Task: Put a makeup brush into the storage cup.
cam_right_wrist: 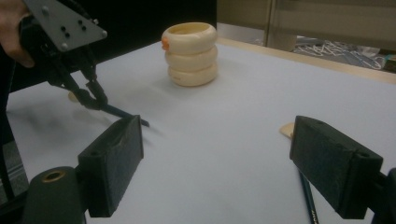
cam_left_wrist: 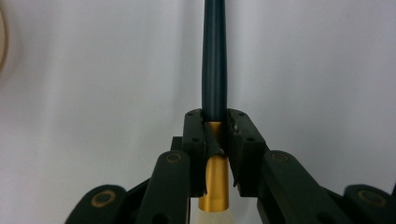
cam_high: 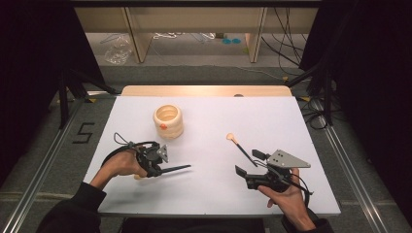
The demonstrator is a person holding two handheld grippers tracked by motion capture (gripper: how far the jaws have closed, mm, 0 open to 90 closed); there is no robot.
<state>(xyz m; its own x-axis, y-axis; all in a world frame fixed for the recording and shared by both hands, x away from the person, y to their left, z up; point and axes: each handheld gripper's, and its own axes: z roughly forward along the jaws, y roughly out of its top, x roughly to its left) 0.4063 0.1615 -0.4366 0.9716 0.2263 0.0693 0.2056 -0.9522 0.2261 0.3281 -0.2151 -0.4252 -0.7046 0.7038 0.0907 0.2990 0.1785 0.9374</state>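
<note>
A white counter spreads across the middle of the high view, with a person's forearms coming in from the bottom edge. At lower left of that view, the left tongs are clenched on a makeup brush with a dark handle that points toward the centre of the frame. In the left gripper view the two black jaws meet at the middle of the frame and pinch the brush where its gold ferrule joins the dark handle; pale bristles show at the bottom edge and the handle runs straight up out of the top. At lower right of the high view, the right tongs stand released, jaws wide apart and gripping nothing. A second brush lies flat on the counter just beyond them, its pale tip toward the centre of the frame and its dark handle running down between the open jaws. In the right gripper view the two black pads sit at lower left and lower right with bare counter between them. A cream ribbed holder, shaped like three stacked rings, open at the top and with a small orange mark on its side, stands upright left of centre in the high view, well apart from both brushes.
</note>
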